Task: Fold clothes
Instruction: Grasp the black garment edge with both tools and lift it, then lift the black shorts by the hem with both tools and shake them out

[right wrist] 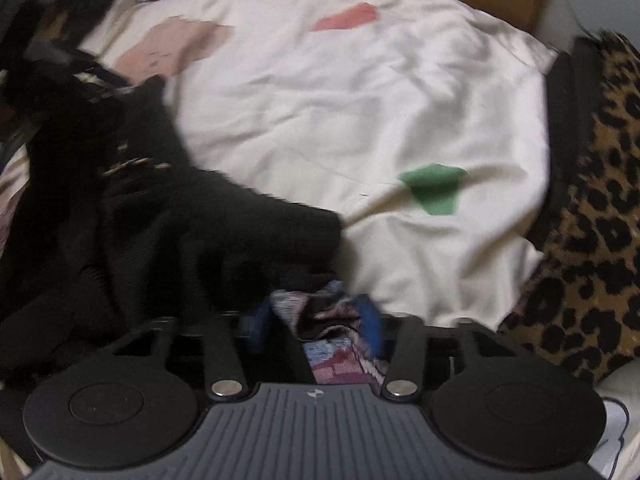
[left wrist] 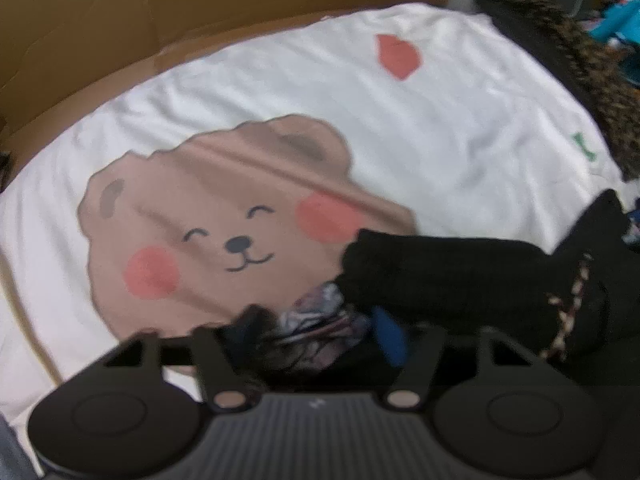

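Note:
A patterned cloth [left wrist: 320, 312] in pink, white and dark tones is bunched between the fingers of my left gripper [left wrist: 316, 340], which looks shut on it; one blue pad [left wrist: 386, 336] shows on its right side, and the other side is blurred. In the right wrist view the same kind of patterned cloth [right wrist: 336, 352] sits pinched between the two blue pads [right wrist: 370, 320] of my right gripper [right wrist: 314, 322]. A black knit garment [left wrist: 460, 276] with light stitching lies right beside the cloth, and spreads to the left [right wrist: 160, 220] in the right wrist view.
Everything lies on a white bear-print sheet [left wrist: 400, 120] with red and green patches [right wrist: 340, 100]. Leopard-print fabric [right wrist: 592, 220] borders it on the right [left wrist: 580, 64]. Brown cardboard [left wrist: 100, 20] stands behind the sheet. Turquoise items [left wrist: 616, 20] sit far back.

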